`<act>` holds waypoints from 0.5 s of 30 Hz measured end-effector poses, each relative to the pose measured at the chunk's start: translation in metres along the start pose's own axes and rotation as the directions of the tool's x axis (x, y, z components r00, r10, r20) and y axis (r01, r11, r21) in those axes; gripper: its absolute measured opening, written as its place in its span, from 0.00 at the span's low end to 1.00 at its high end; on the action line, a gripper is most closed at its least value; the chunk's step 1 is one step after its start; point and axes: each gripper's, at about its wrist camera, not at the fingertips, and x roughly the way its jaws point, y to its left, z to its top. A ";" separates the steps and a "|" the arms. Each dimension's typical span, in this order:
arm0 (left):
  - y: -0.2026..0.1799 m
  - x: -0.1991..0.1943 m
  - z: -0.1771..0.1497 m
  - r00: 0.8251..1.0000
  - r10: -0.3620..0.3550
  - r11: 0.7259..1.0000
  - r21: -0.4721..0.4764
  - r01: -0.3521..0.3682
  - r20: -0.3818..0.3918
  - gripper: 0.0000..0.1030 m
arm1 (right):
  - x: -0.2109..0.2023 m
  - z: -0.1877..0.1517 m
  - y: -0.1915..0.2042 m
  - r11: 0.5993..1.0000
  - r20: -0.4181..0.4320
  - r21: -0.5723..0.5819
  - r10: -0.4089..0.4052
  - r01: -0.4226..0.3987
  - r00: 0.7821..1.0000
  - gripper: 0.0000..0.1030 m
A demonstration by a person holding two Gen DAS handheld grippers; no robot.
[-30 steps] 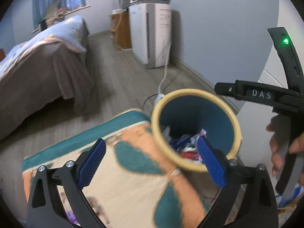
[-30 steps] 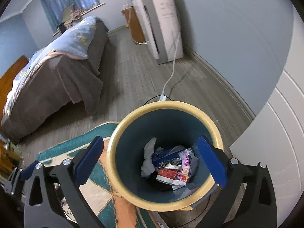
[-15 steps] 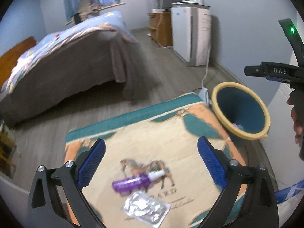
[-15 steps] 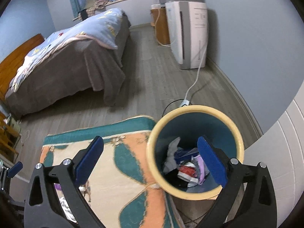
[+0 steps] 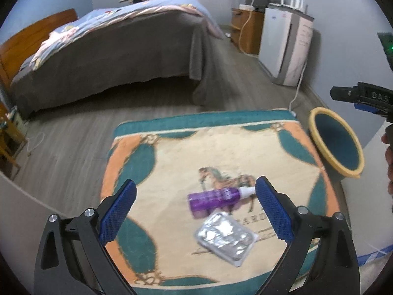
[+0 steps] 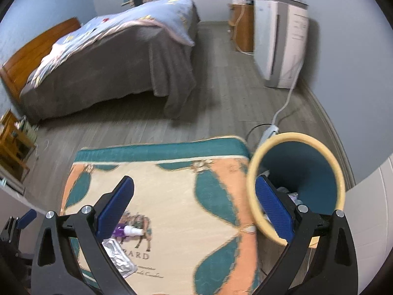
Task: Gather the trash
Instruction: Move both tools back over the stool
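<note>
A purple spray bottle (image 5: 216, 198) and a silver foil blister pack (image 5: 226, 237) lie on the patterned rug (image 5: 172, 162). My left gripper (image 5: 196, 211) is open and empty above them. The bottle (image 6: 126, 231) and the pack (image 6: 119, 258) also show in the right wrist view, low left. A teal bin with a yellow rim (image 6: 294, 186) stands at the rug's right edge with trash inside; it also shows in the left wrist view (image 5: 336, 142). My right gripper (image 6: 194, 209) is open and empty, with its right finger in front of the bin.
A bed (image 5: 110, 56) with a grey cover stands beyond the rug. A white appliance (image 5: 285, 49) stands by the right wall, its cable (image 6: 285, 105) running across the floor to near the bin. A wooden cabinet (image 5: 248, 32) is behind it.
Both grippers have swung left, away from the bin and over the rug. The bottle and the blister pack have come closer and more central in the left wrist view.
</note>
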 end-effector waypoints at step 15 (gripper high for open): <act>0.060 0.027 -0.011 0.994 0.083 0.996 -0.017 -0.085 -0.078 0.94 | 0.086 -0.056 0.102 0.942 -0.275 -0.326 -0.017 -0.077 0.961 0.94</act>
